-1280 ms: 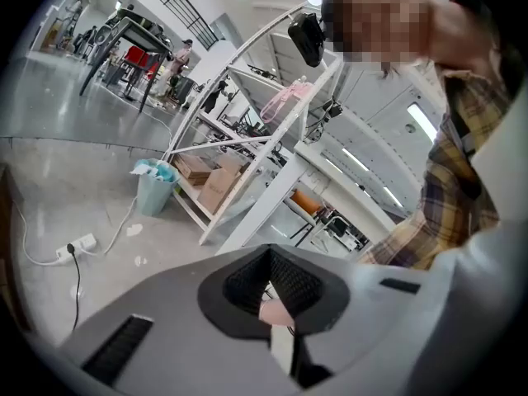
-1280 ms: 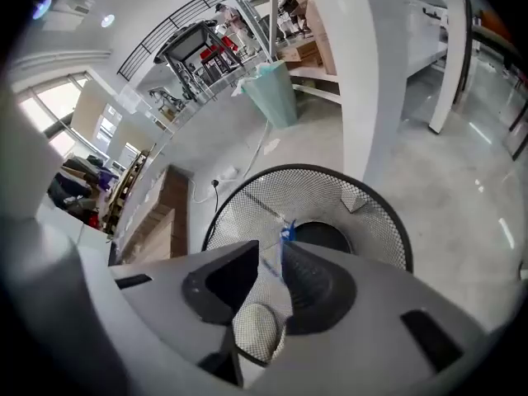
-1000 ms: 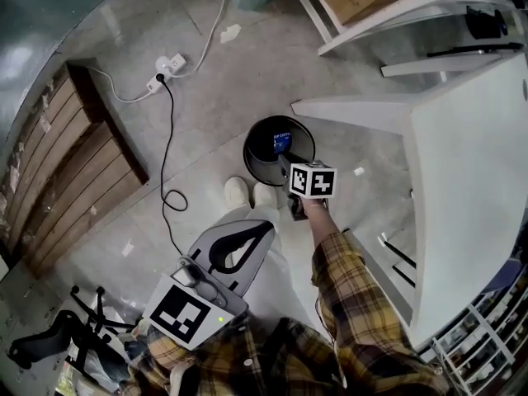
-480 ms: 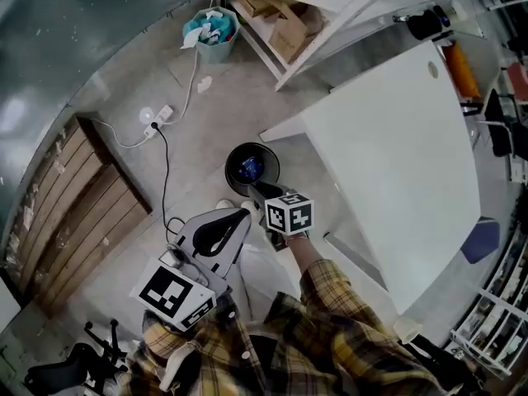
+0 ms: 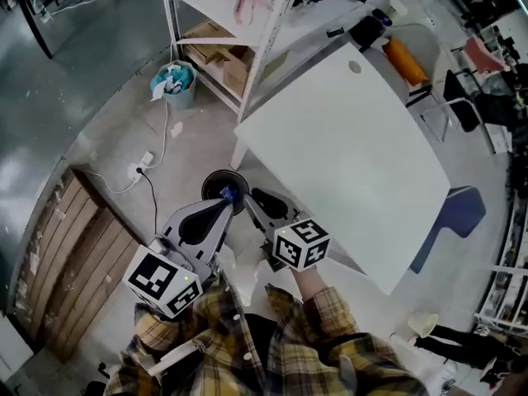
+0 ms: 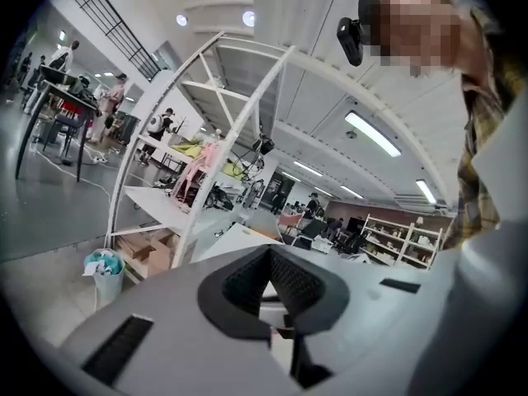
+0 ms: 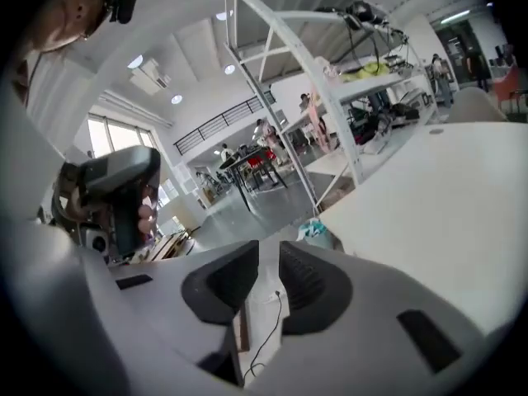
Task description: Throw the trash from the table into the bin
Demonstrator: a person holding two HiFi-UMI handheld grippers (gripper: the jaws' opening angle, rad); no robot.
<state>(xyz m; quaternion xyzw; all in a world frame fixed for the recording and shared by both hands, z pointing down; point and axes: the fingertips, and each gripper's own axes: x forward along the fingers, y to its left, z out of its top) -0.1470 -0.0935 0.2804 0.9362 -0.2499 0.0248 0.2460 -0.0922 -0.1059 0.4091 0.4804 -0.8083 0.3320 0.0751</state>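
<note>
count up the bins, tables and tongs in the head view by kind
bins: 2, black bin by the table's corner, teal bin by the shelf rack
tables: 1, white table
tongs: 2, left tongs and right tongs, both over the black bin
total: 5

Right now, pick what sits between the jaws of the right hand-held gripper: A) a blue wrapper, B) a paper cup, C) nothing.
C: in the right gripper view the right hand-held gripper has its jaws apart, and only the floor and a black cable lying on it show through the gap.
</note>
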